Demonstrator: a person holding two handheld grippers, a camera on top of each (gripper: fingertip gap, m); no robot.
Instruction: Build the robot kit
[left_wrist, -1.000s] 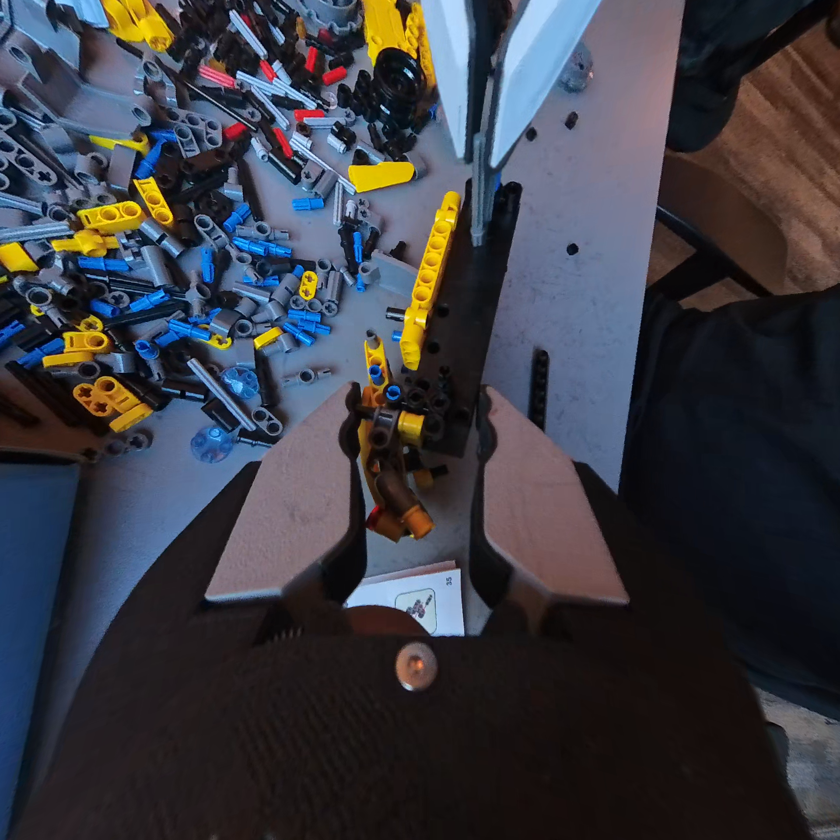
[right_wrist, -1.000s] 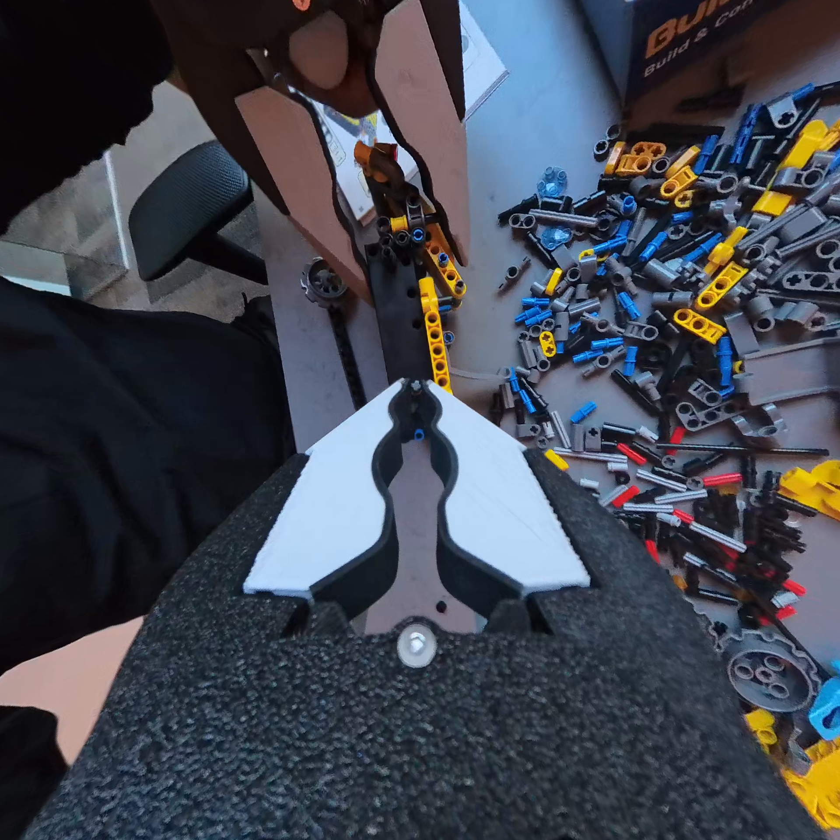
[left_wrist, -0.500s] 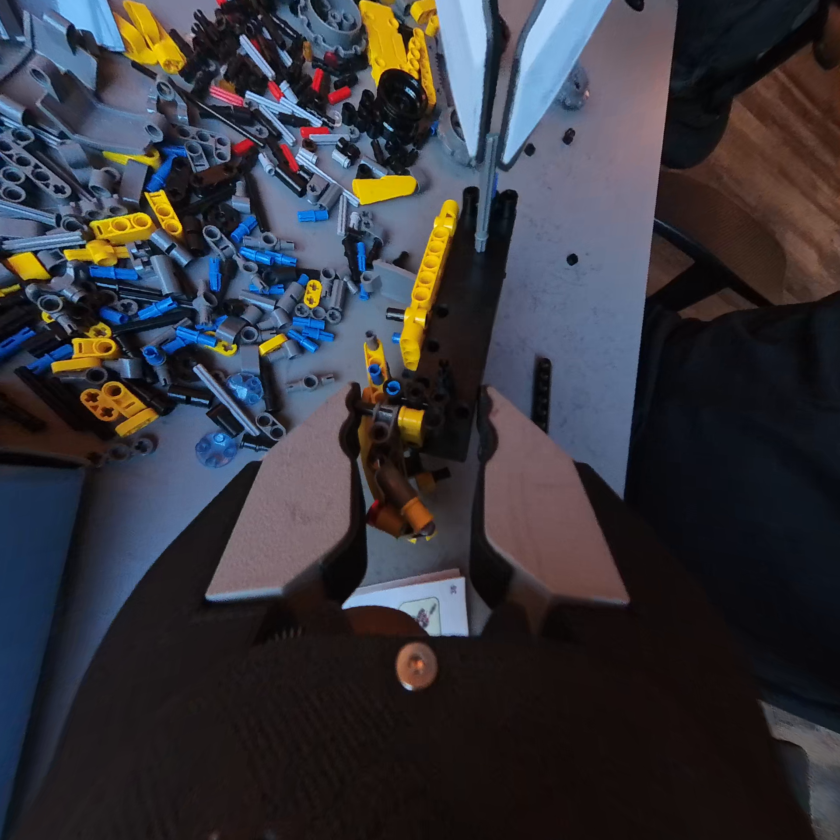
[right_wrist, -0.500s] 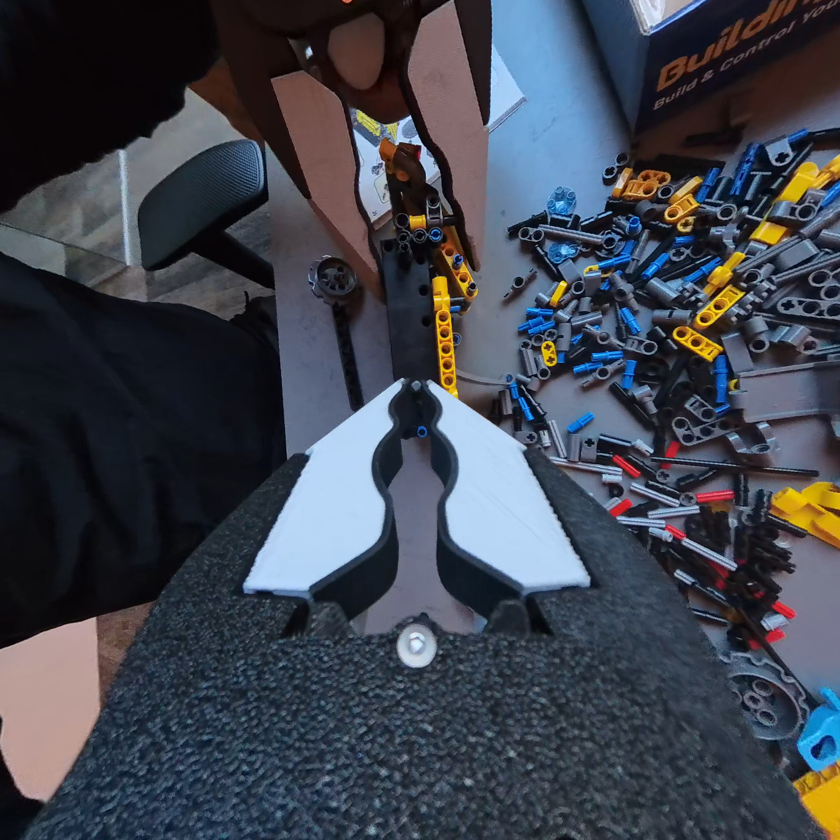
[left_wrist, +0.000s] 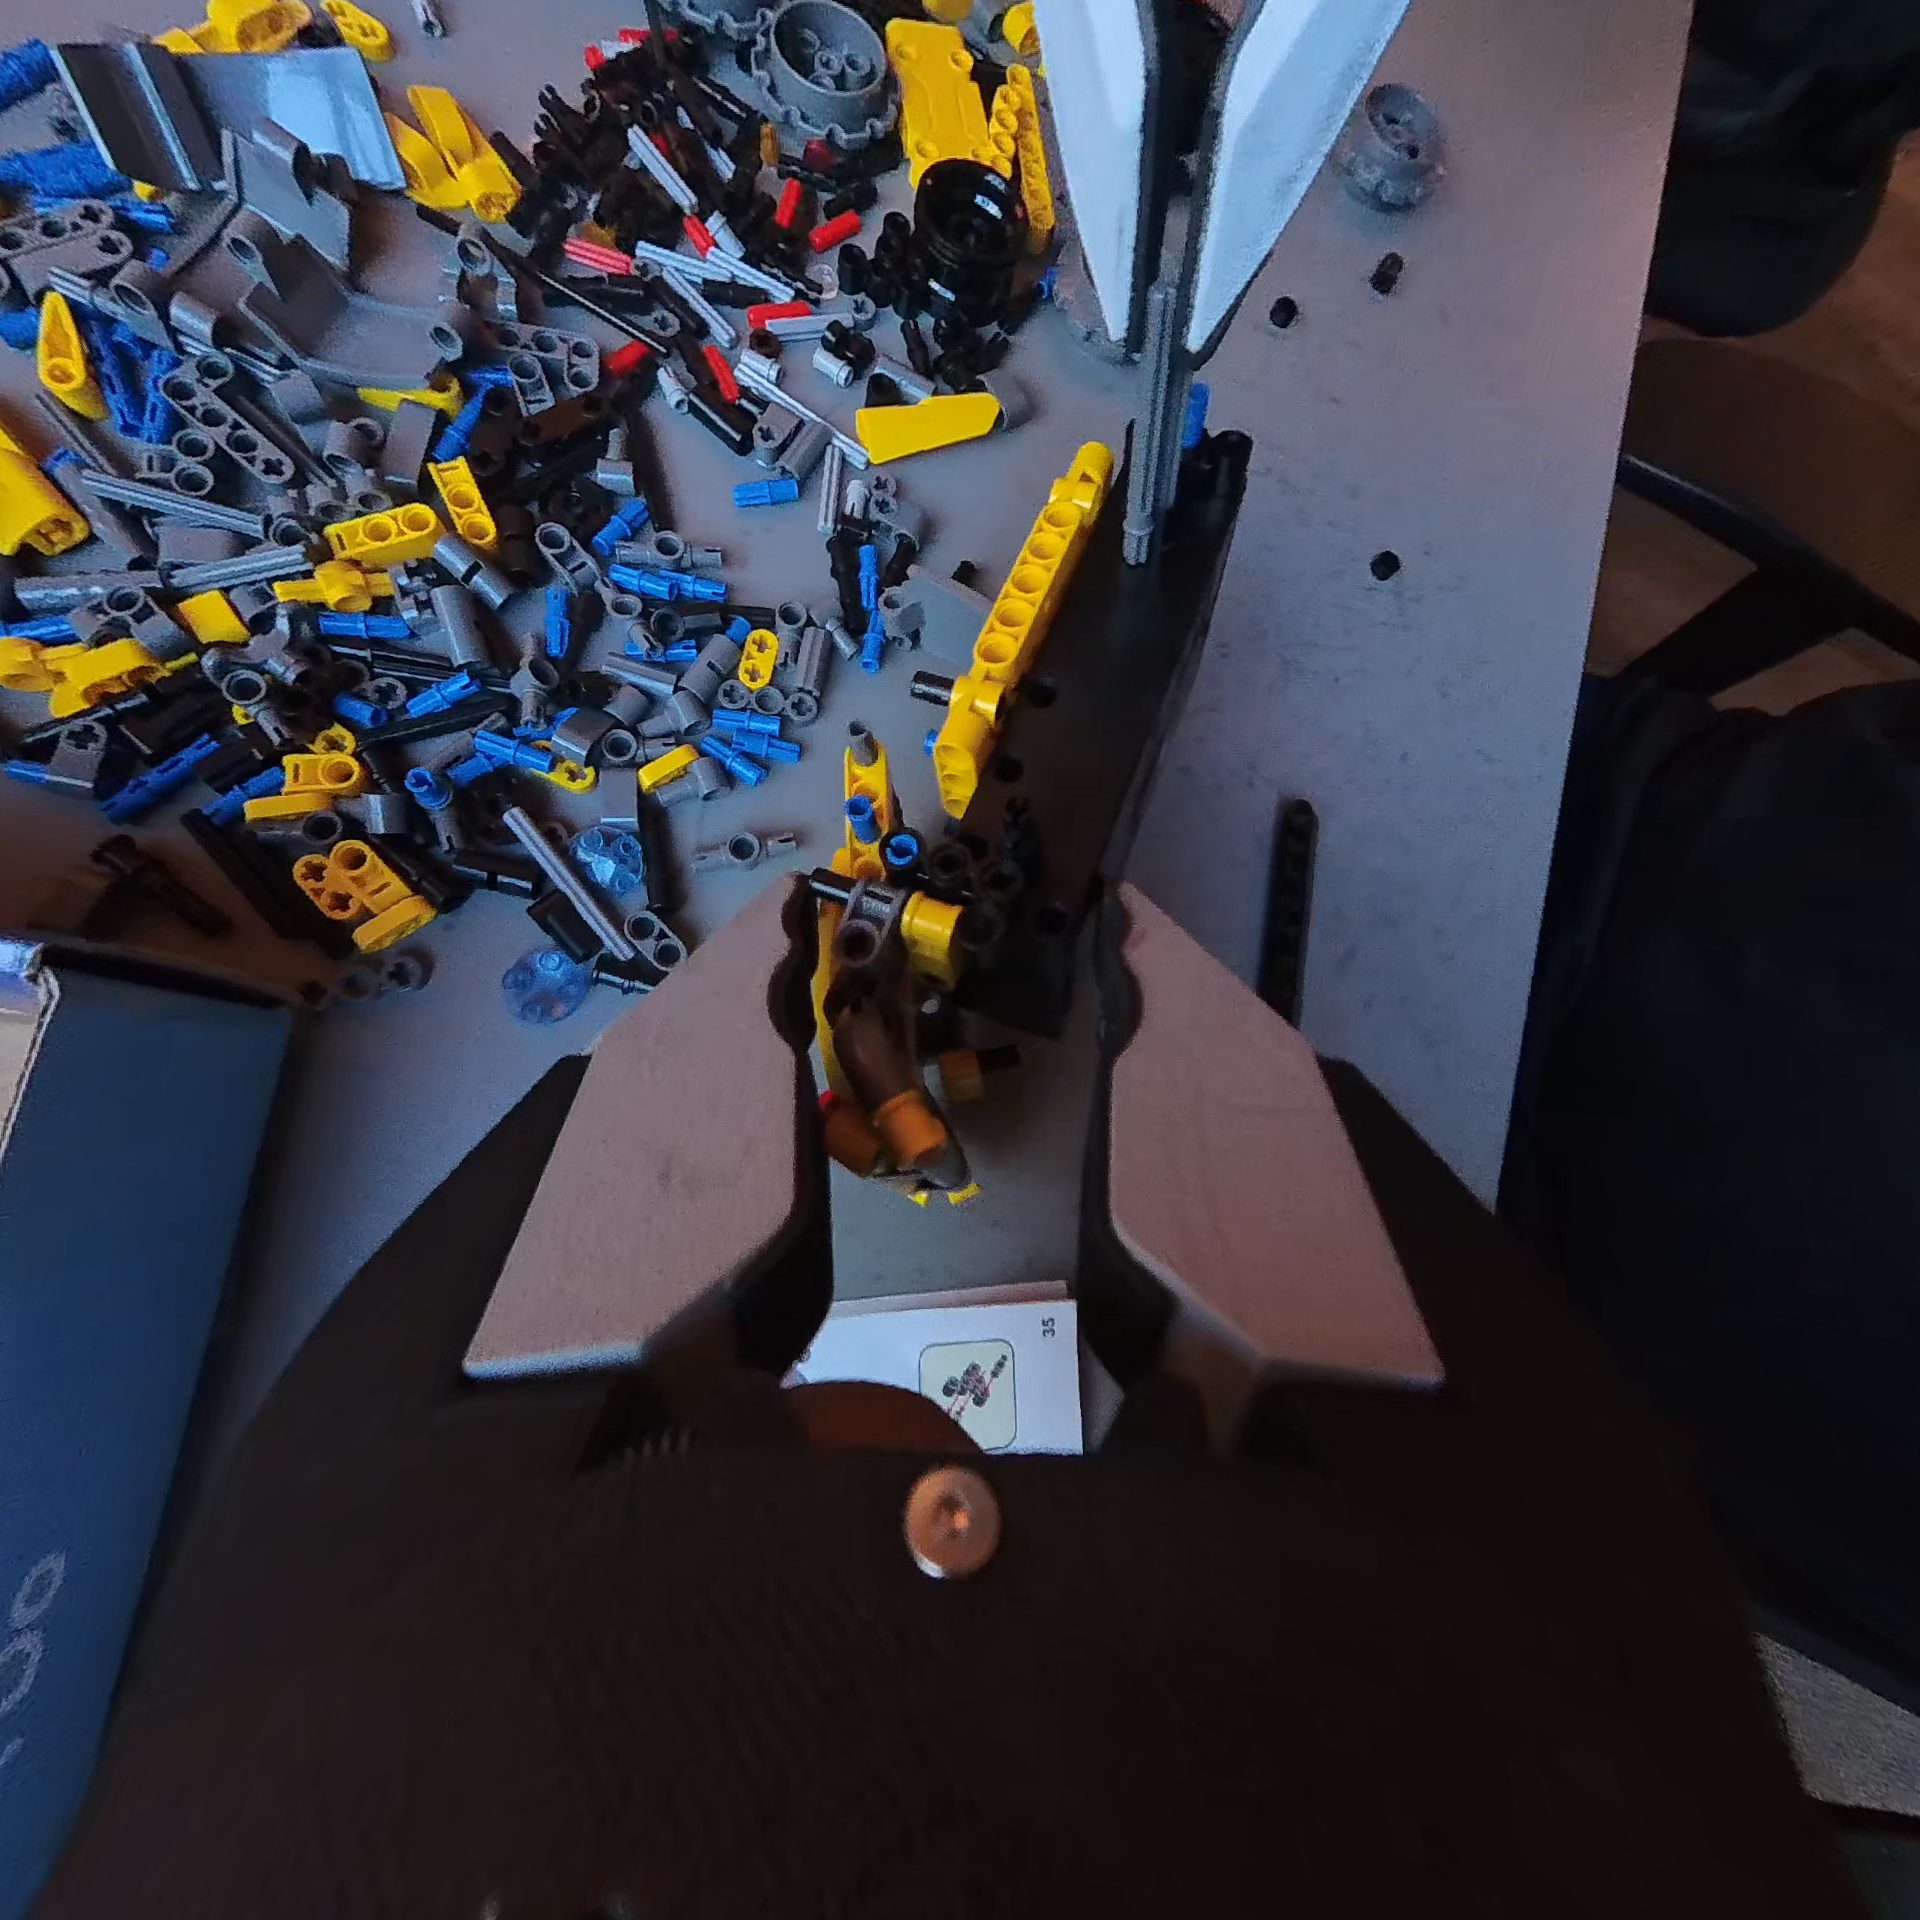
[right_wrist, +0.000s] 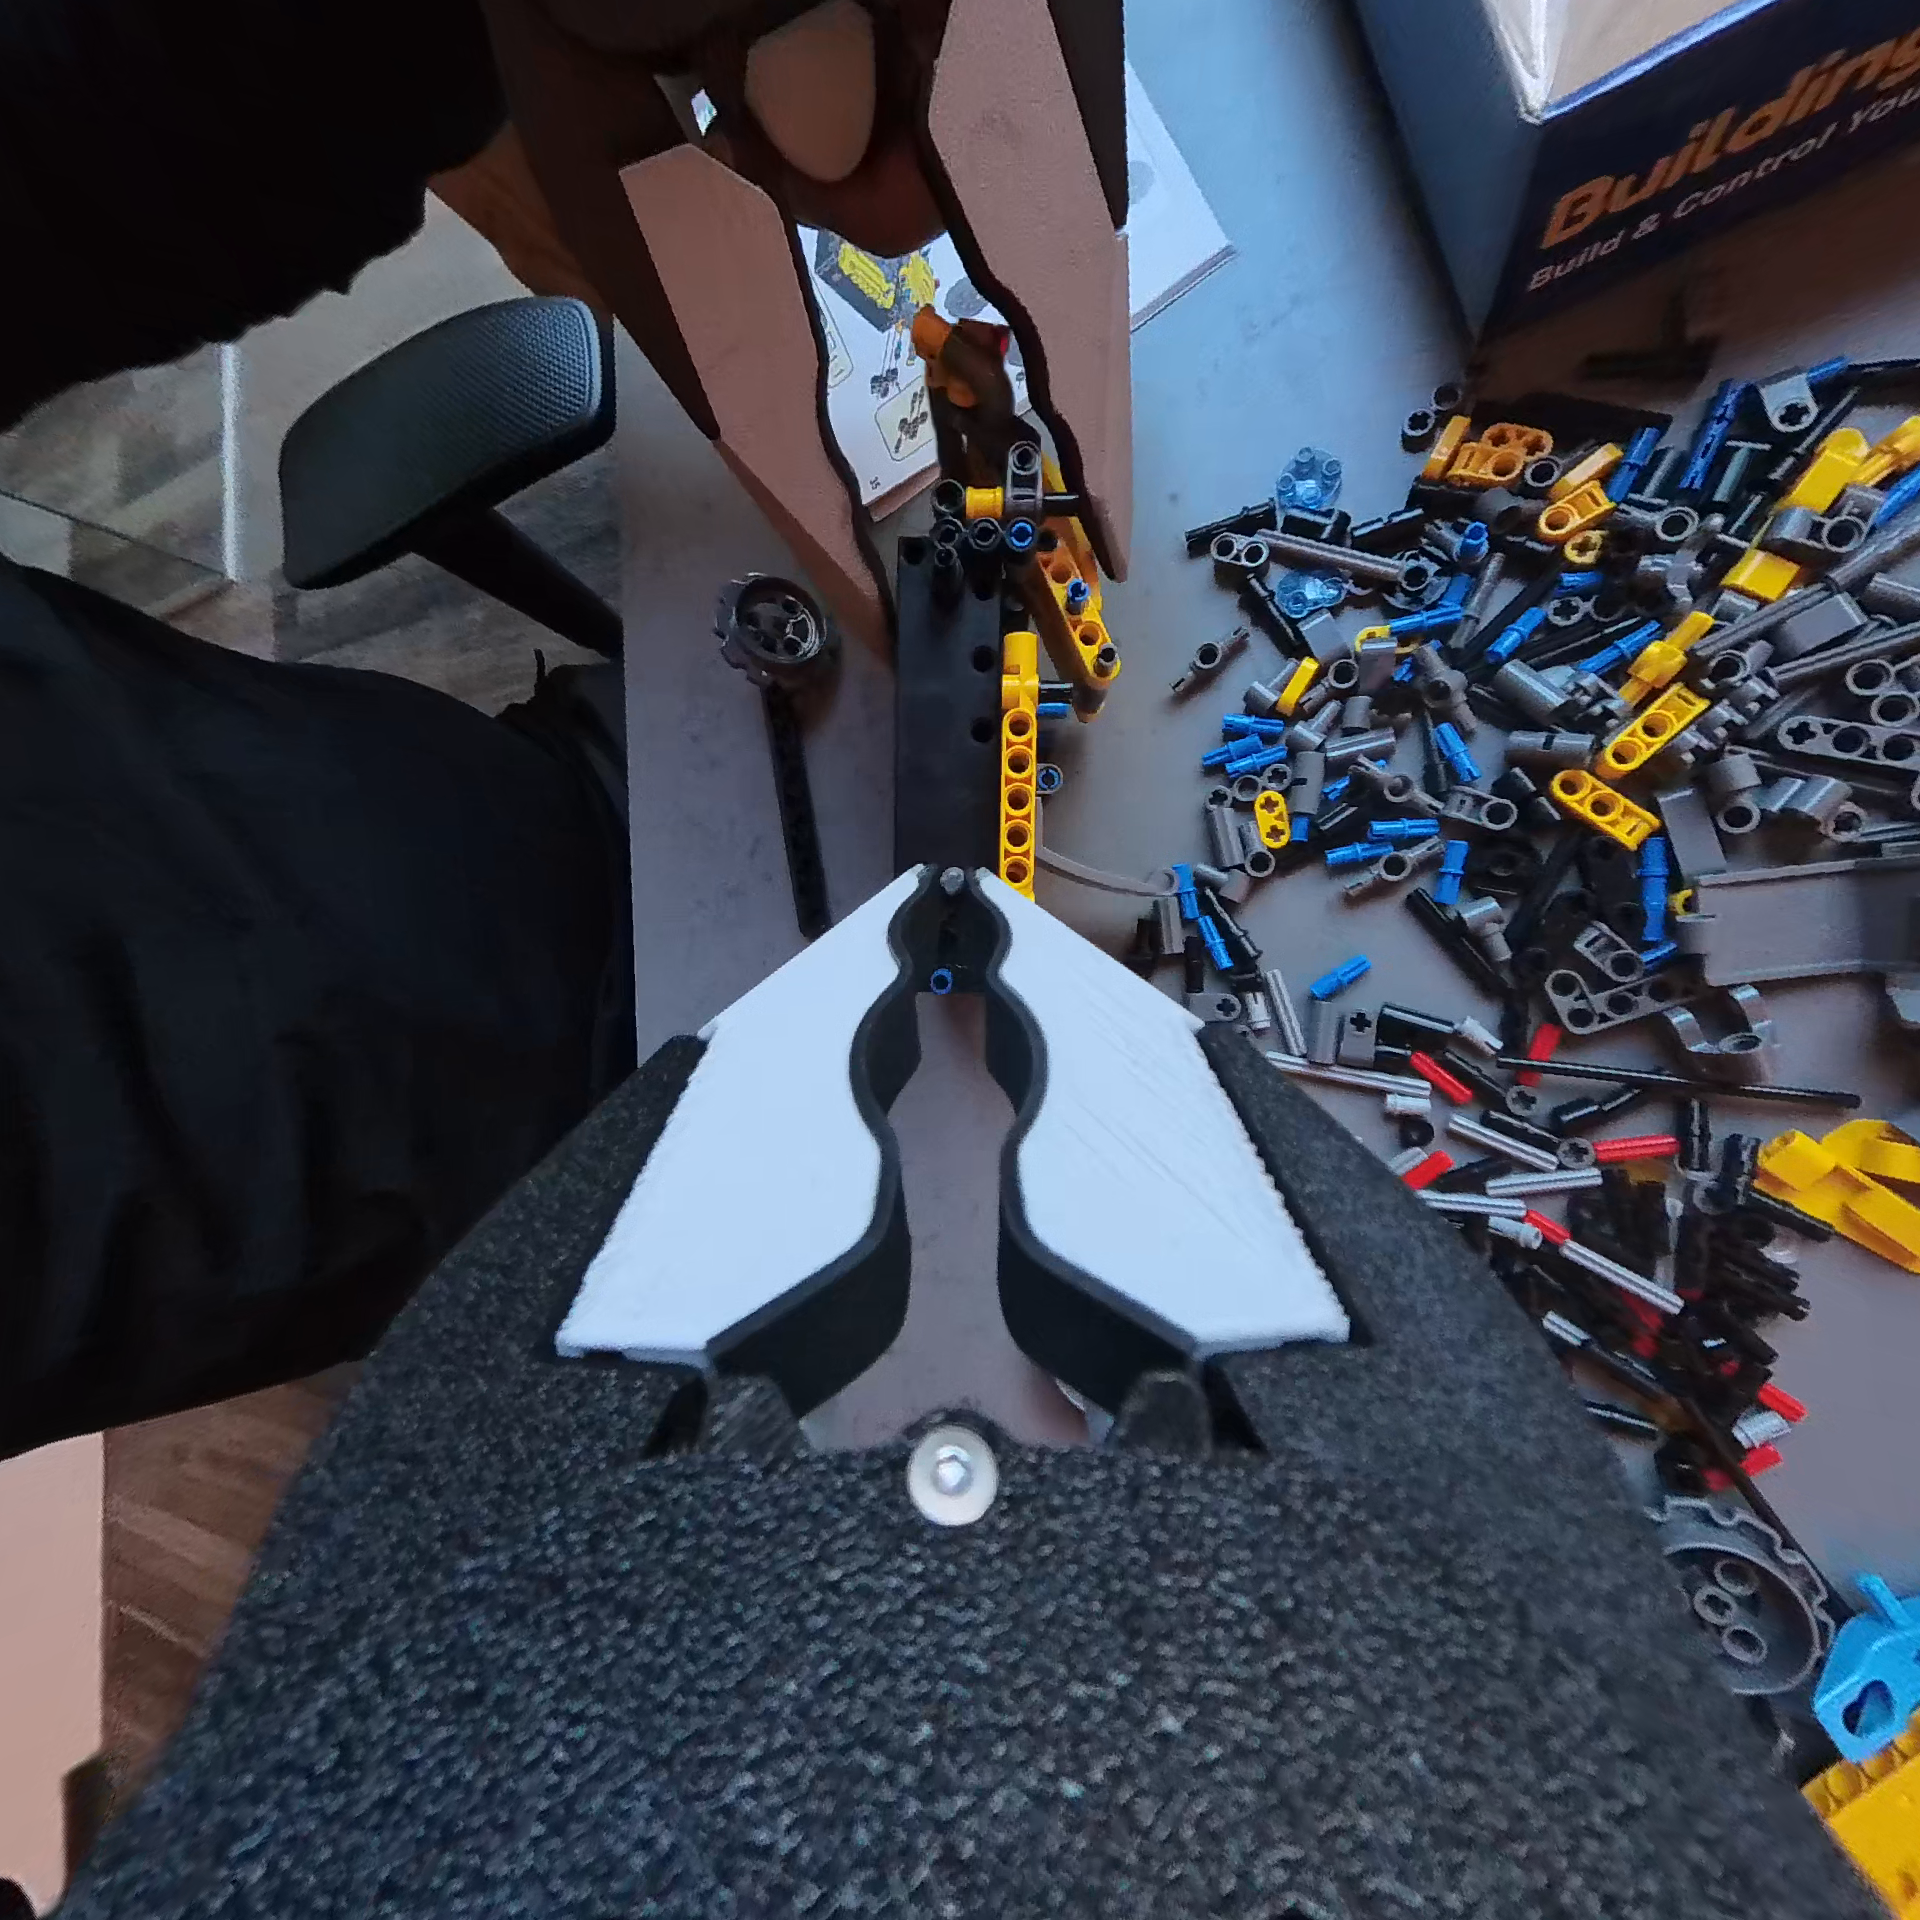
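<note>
My left gripper (left_wrist: 951, 925) is shut on the near end of a black and yellow beam model (left_wrist: 1101, 675), one finger on each side. The model reaches away over the grey table (left_wrist: 1403, 727), with a yellow beam (left_wrist: 1023, 613) along its left side. My right gripper (right_wrist: 951, 883), with white fingers, is shut on a thin grey axle (left_wrist: 1151, 457). It holds the axle's tip against the far end of the model's black frame (right_wrist: 940, 717). The right gripper also shows in the left wrist view (left_wrist: 1158, 343), and the left gripper in the right wrist view (right_wrist: 997, 592).
A wide pile of loose beams, pins and axles (left_wrist: 468, 623) covers the table beside the model. A blue box (right_wrist: 1662, 156) and an instruction booklet (left_wrist: 966, 1371) lie near the left gripper. A long black beam (right_wrist: 795, 810) and a grey hub (right_wrist: 774, 629) lie by the table edge, near a person's dark clothing (left_wrist: 1714, 1039). The grippers' ends are close to 9 cm from one another.
Both grippers have shifted a little over the table, carrying the model and the axle with them. The axle stays at the frame's far end. Neither grip has changed.
</note>
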